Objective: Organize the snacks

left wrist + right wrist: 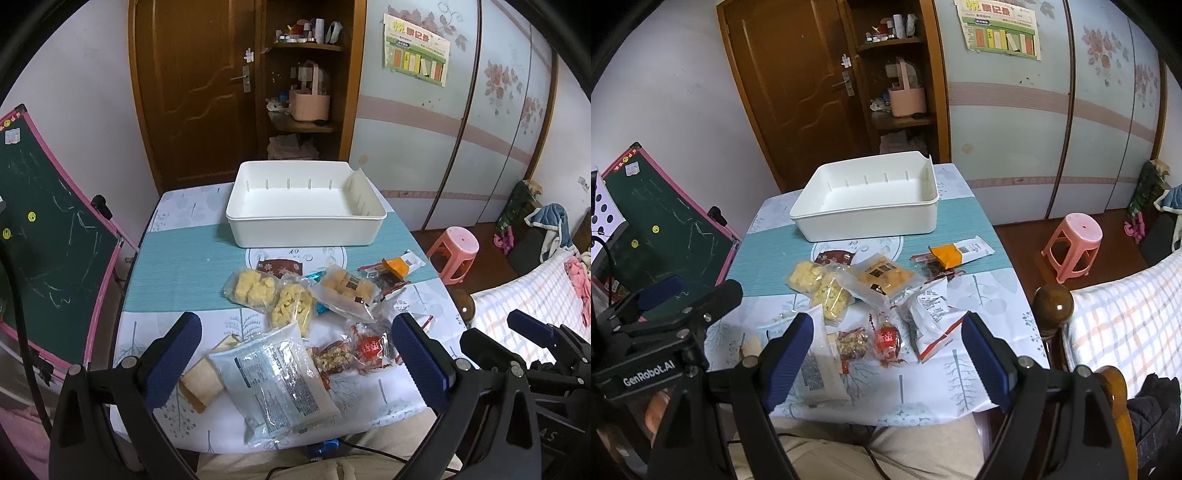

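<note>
Left tool (295,363): nearest the viewer, its blue pads were spread wide and empty, hovering above the near edge of the worktop (162,284).
Right tool (888,350): just beside the left one, also spread wide, pinching nothing.
Nearest snack: a large clear packet (275,384) with printed text lay flat between the left tool's pads, with a pale sandwich-like piece (201,384) touching its left side.
Small wrappers: a red sweet (886,341) and a nut bar (854,342) lay just beyond, between the right tool's pads; a white pouch (932,314) was to their right.
Middle of the pile: two bags of yellow puffs (255,290), a bag of golden cubes (345,290) and an orange-and-white packet (400,264) overlapped on the teal runner (177,258).
White bin (306,210): farthest on the worktop, well apart from the snacks, and it held nothing.
Step in hand: seemingly the very start, no snack was picked up yet.
Next move: probably lowering one tool over a near packet, closing gently on the crinkly film, then carrying it to the bin.
</note>
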`<state>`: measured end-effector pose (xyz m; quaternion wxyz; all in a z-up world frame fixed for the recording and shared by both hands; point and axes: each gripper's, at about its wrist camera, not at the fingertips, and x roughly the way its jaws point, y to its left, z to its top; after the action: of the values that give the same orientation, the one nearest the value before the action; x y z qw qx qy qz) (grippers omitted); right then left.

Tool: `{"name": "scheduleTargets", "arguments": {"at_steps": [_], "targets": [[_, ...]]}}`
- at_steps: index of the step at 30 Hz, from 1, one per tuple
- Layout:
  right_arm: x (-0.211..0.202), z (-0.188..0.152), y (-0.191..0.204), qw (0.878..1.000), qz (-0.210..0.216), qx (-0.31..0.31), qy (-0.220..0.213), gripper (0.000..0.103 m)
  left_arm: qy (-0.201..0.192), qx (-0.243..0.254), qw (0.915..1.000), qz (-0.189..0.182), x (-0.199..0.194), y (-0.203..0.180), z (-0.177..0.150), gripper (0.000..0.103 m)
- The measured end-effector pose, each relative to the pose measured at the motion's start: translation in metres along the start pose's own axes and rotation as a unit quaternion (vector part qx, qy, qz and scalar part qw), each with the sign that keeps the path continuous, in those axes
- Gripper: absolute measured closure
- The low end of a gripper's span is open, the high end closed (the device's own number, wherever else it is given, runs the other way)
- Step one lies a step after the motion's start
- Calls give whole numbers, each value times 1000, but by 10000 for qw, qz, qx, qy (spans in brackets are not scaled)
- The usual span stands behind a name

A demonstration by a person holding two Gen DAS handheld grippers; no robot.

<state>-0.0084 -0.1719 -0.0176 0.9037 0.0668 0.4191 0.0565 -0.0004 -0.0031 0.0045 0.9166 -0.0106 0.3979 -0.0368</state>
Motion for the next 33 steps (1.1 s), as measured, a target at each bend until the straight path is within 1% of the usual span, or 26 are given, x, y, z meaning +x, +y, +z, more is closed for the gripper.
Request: {"name": "scheduleTargets", "arguments": {"at_steps": [4, 7, 12, 15, 20, 25, 28, 33], "targets": [[-3, -1, -2, 10000, 66, 13, -26, 19, -105, 65, 9999, -39, -3, -2, 2, 1], [-9, -1, -1, 9997, 183, 20, -143, 19, -186, 106, 9998, -50, -7, -4, 2, 1], [-14, 0, 2, 9997, 24, -37, -247, 19, -272, 110, 9995, -129, -13, -4, 1, 1], [-15, 1, 3, 9996, -56, -80, -275, 19, -295, 115, 9995, -90, -15, -5, 2, 1], [-19, 6, 3, 9992, -48, -209, -330, 19, -310, 102, 9995, -48, -18, -5, 6, 1], [-21, 15, -1, 9988, 45, -313, -379, 19, -170, -15, 9998, -33, -16, 0, 11, 1], [-16, 14, -4, 9988, 118, -335, -329, 19, 70, -123, 9999, -80, -5, 6, 11, 1], [-3, 11, -4, 9988, 6, -453, -198, 19, 383, -258, 9989, -99, 17, 15, 6, 1]]}}
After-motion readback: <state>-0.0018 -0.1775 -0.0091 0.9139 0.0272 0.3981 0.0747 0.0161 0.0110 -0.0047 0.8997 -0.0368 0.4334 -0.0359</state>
